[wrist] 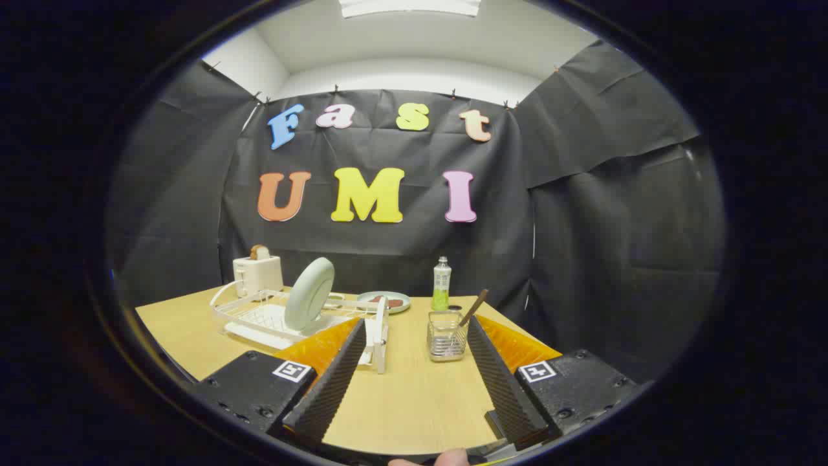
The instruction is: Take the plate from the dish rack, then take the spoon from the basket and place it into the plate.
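Gripper (414, 372) fingers spread wide, nothing between them, over bare light wooden table (414, 401). Just ahead: small clear wire-and-glass basket (446, 336) holding brown-handled spoon (473, 308), leaning right. Left of it, white wire dish rack (291, 317) with pale green round plate (310, 294) standing on edge. Beyond: white toaster (257, 273), green dish-soap bottle (441, 283), flat grey plate (384, 301).

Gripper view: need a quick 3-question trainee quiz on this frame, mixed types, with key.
1. True or false: the plate stands on edge in the rack.
2. The spoon sits in: A) the toaster B) the basket C) the bottle
3. Fill in: the gripper fingers are ____, holding nothing.

Key: 1 true; 2 B; 3 open
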### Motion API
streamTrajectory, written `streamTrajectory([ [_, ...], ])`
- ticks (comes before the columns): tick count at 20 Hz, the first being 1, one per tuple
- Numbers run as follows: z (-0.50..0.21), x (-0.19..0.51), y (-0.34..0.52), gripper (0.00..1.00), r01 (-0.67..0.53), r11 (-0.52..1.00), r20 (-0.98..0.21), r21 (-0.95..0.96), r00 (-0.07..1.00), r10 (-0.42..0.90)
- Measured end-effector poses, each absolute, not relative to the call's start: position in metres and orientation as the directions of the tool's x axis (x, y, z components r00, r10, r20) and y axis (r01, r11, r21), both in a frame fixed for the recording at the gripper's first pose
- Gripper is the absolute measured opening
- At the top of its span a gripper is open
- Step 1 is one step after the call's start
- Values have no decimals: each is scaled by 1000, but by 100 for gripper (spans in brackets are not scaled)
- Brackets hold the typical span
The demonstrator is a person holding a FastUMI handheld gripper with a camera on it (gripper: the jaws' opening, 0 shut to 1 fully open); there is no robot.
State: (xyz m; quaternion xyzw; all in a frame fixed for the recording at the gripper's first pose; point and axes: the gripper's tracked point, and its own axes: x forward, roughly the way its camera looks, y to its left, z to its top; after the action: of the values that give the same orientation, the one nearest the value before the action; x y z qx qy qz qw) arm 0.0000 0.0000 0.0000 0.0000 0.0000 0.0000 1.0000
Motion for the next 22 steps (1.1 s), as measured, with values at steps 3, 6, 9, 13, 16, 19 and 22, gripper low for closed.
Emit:
streamTrajectory([
  [3,2,2,6,100,-13,1000,8,-1,1000,13],
  [6,3,3,9,100,-14,1000,17,3,1000,14],
  [9,3,4,11,100,-12,1000,24,2,1000,12],
  [13,-1,5,13,100,-12,1000,16,-3,1000,12],
  [16,-3,6,13,100,-12,1000,13,12,1000,12],
  [19,-3,5,11,100,-6,1000,15,22,1000,6],
  [22,1,3,8,100,8,1000,33,20,999,-9],
])
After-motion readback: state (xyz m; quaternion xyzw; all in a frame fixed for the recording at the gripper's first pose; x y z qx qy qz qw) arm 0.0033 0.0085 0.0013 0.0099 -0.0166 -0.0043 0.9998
